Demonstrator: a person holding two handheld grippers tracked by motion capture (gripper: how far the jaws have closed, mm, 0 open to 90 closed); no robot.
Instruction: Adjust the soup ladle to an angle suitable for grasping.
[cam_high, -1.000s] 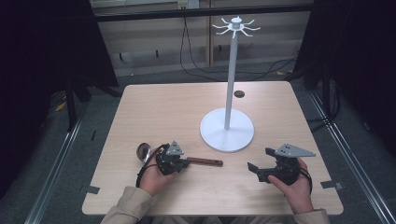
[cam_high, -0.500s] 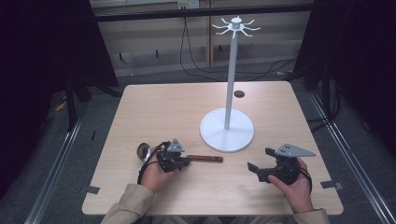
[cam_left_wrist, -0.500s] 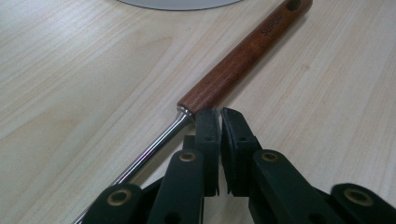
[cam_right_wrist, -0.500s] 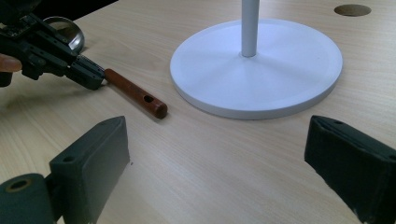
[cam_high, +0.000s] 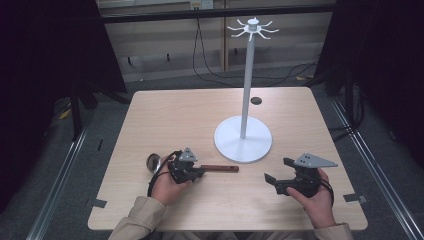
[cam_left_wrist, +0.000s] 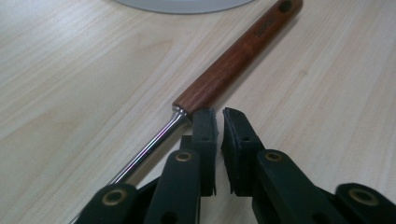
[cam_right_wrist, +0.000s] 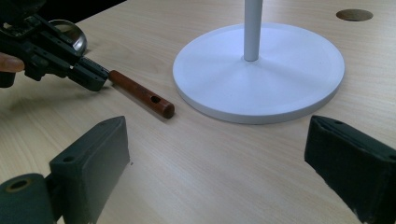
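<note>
Nearest us, at lower right of the high view, our right gripper (cam_high: 274, 176) rests on the table (cam_high: 200, 115), jaws wide apart, as before. Our left gripper (cam_left_wrist: 219, 122) has just been opening: a slim gap, nothing between the pads. The ladle (cam_high: 220, 168) lies beside it, unmoved, at lower centre, long axis left-right, wooden handle toward the white stand (cam_high: 243, 138), bowl leftward.
</note>
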